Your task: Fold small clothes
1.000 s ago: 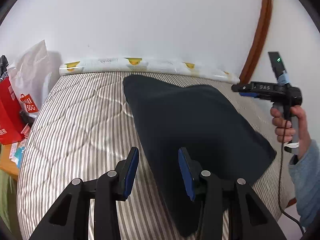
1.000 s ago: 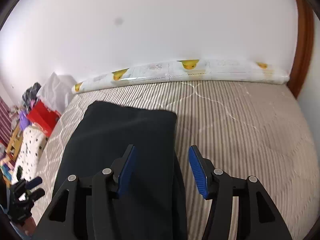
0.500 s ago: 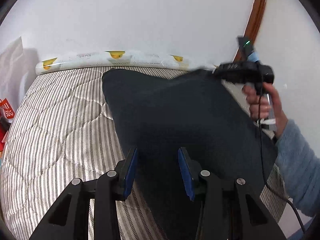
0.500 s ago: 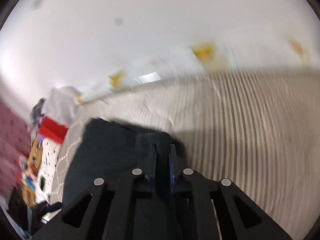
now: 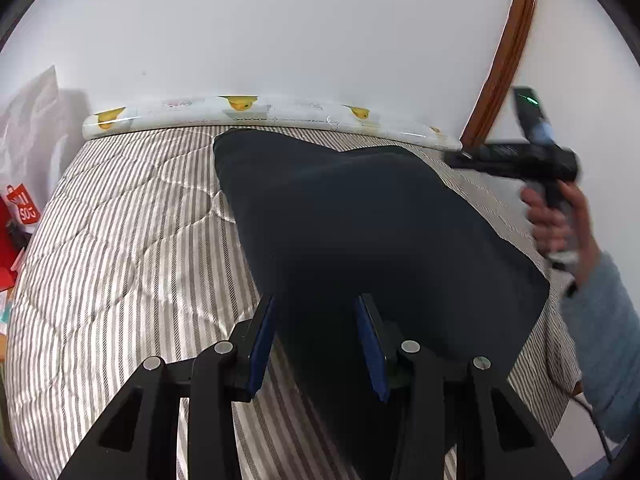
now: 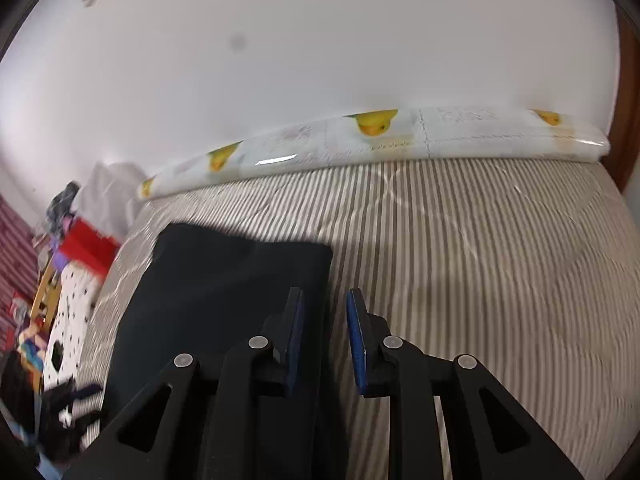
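Observation:
A dark navy garment (image 5: 360,232) lies folded flat on the striped mattress (image 5: 120,248). My left gripper (image 5: 318,340) is open and empty, its blue pads hovering over the garment's near left edge. In the right wrist view the garment (image 6: 224,288) lies to the left, and my right gripper (image 6: 326,340) is open by a narrow gap over its right edge, with nothing between the pads. The right gripper (image 5: 516,158) also shows in the left wrist view, held in a hand beyond the garment's far right corner.
A rolled duck-print mat (image 5: 260,114) lies along the white wall at the mattress's far edge. Red and white bags (image 5: 24,184) stand off the left side. A wooden frame (image 5: 504,60) rises at the right. A spotted item (image 6: 68,320) and clutter sit on the floor left.
My right gripper shut half a second ago and has now opened to a narrow gap and pulled back to the right. The left gripper stayed open, drifting over the garment's edge.

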{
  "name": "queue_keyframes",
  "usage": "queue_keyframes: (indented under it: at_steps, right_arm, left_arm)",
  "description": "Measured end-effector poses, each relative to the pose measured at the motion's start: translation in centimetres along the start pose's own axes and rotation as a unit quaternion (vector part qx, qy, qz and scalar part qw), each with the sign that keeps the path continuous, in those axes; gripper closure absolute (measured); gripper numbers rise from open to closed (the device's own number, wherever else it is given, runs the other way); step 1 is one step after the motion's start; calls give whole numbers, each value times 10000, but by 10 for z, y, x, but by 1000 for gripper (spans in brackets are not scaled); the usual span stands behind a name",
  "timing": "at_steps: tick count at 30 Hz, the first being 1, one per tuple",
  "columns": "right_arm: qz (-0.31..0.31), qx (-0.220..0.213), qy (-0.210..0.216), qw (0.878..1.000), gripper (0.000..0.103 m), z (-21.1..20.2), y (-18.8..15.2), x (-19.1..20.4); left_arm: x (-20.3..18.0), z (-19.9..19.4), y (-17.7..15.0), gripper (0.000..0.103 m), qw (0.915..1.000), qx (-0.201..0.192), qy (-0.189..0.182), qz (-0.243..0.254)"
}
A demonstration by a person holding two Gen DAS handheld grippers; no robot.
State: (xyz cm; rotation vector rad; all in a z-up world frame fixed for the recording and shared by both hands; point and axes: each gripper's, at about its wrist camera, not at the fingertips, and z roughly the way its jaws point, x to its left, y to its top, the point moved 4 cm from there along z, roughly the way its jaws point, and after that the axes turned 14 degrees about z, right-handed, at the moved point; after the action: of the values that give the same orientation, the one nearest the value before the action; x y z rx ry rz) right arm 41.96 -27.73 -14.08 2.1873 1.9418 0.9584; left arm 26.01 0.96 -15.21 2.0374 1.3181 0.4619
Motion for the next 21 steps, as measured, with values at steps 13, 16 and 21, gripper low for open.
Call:
queue_keyframes:
  at_steps: [13,16,21]
  right_arm:
    - [401,73,360,9985,79,-38,-107,-18]
    - [37,-154,266,9995,100,-45,-112,-5]
    - [481,-572,378,9965,100,-64,-104,-27]
  left_arm:
    - [-16,-14,-19,65,9992,52,132,-362]
    - [-19,-14,-18,65,9988,116,318,-361]
    - [-23,-16,-17,65,9982,216,476,-285]
